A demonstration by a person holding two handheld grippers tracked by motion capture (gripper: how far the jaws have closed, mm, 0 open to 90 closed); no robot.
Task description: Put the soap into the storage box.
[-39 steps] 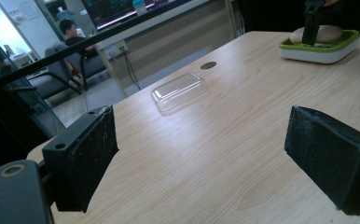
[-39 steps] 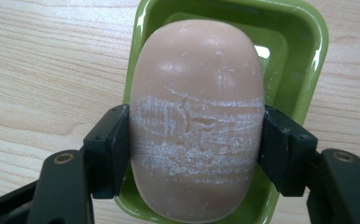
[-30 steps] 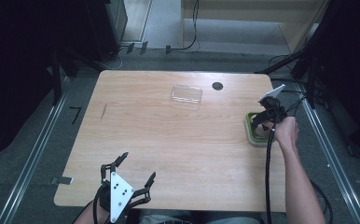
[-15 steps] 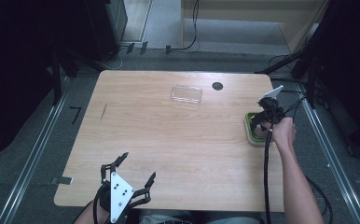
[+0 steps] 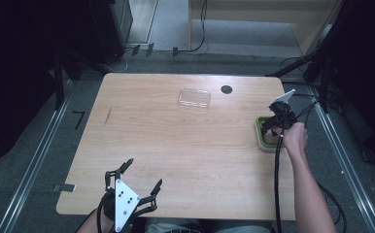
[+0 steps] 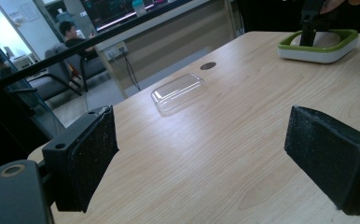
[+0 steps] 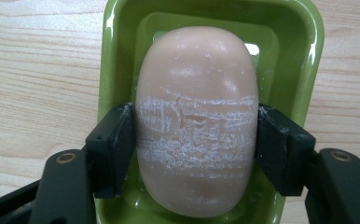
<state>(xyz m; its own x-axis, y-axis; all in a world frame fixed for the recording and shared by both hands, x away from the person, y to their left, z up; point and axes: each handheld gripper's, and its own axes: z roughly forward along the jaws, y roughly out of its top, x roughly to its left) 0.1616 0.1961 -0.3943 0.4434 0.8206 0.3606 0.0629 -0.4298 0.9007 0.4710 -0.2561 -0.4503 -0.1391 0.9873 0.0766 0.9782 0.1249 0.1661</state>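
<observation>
- Overhead first, in the high view: the right claw point(image 5: 275, 127) points down into a green soap dish point(image 5: 262, 132) at the right edge of the tabletop point(image 5: 185, 145); the hand and claw body cover most of the dish, so what lies in it is hard to make out from here.
- Near the front edge of the tabletop, the left claw point(image 5: 139, 177) stands spread wide with nothing between its jaws. Ahead of it lies a broad stretch of bare wood, and a clear plastic lid point(image 5: 194, 97) rests far ahead, toward the far edge, beside a dark round hole point(image 5: 226, 89).
- Looking along the left claw point(image 6: 206, 158) in the left gripper view: both pads are partly cut off by the frame and stand well apart over bare tabletop. The clear lid point(image 6: 178, 92) lies ahead between them, and the dish point(image 6: 319, 45) is far off to the upper right, with the other claw standing in it.
- Close up in the right gripper view: the right claw point(image 7: 194, 144) pinches a pale pink soap bar point(image 7: 197, 135) across its middle, both pads pressed against its sides. The bar lies inside the green dish point(image 7: 308, 46), whose near end is hidden behind the claw. Little room is left between the pads and the dish walls.
</observation>
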